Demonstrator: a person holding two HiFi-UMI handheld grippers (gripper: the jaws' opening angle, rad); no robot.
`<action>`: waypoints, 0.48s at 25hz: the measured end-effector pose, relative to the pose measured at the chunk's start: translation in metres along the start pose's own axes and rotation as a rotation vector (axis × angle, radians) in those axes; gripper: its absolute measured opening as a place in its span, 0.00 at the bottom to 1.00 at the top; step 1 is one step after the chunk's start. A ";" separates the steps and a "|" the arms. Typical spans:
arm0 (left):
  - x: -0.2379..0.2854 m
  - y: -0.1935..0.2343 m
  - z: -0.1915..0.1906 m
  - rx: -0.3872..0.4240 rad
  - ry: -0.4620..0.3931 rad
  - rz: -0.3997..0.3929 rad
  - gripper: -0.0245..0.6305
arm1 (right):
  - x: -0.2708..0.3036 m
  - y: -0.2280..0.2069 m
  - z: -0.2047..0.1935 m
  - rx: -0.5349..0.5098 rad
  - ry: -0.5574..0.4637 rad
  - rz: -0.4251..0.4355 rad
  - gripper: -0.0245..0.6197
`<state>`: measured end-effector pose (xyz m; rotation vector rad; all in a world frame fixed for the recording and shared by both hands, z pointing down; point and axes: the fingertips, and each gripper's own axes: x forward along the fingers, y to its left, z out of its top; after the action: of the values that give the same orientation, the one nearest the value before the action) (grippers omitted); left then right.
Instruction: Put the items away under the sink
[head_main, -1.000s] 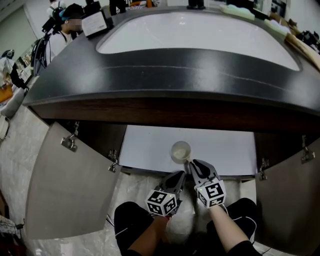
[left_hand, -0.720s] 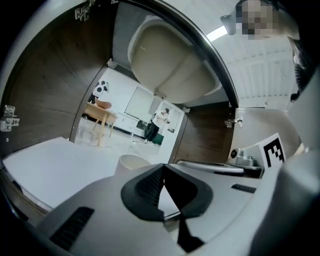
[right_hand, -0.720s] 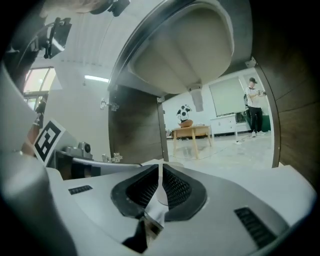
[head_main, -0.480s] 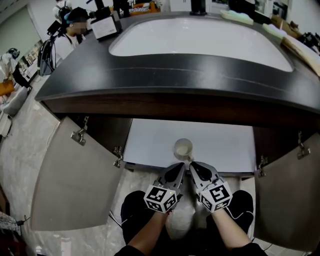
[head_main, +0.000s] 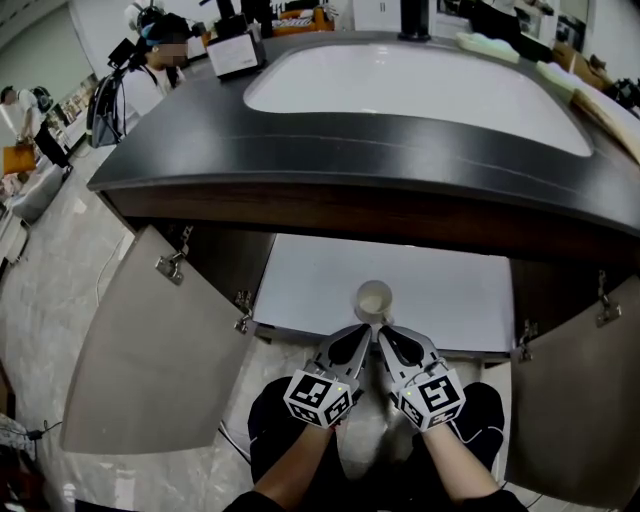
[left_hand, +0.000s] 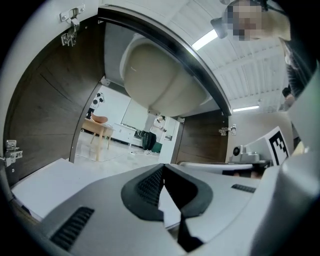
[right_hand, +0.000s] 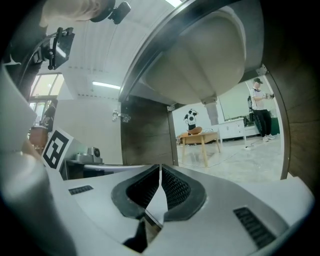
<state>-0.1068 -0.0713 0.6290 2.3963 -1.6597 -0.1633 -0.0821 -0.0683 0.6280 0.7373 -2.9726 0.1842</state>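
Left gripper (head_main: 354, 338) and right gripper (head_main: 386, 338) side by side at the cabinet's front edge; left jaws pressed together, empty; right jaws together too, nothing between; white cup (head_main: 374, 298) upright on the cabinet floor (head_main: 300, 290) under the sink (head_main: 420, 90), just beyond their tips.

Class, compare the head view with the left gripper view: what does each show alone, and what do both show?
Head view only: the white cup on the cabinet floor and the sink basin from above. Left gripper view only: the bowl's underside and a wooden table beyond. Both: the left gripper, shut, and the cabinet's door hinges.
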 end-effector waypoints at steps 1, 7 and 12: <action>0.001 -0.001 0.002 0.011 -0.007 -0.007 0.05 | 0.002 0.001 0.002 -0.011 -0.006 0.003 0.10; -0.004 -0.015 0.039 0.085 -0.047 -0.055 0.05 | 0.002 0.008 0.031 -0.040 -0.043 0.023 0.10; -0.031 -0.045 0.124 0.113 -0.078 -0.100 0.05 | -0.010 0.036 0.113 -0.037 -0.108 0.054 0.10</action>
<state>-0.1038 -0.0422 0.4967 2.5901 -1.6230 -0.1870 -0.0952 -0.0469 0.5116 0.6842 -3.0906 0.0945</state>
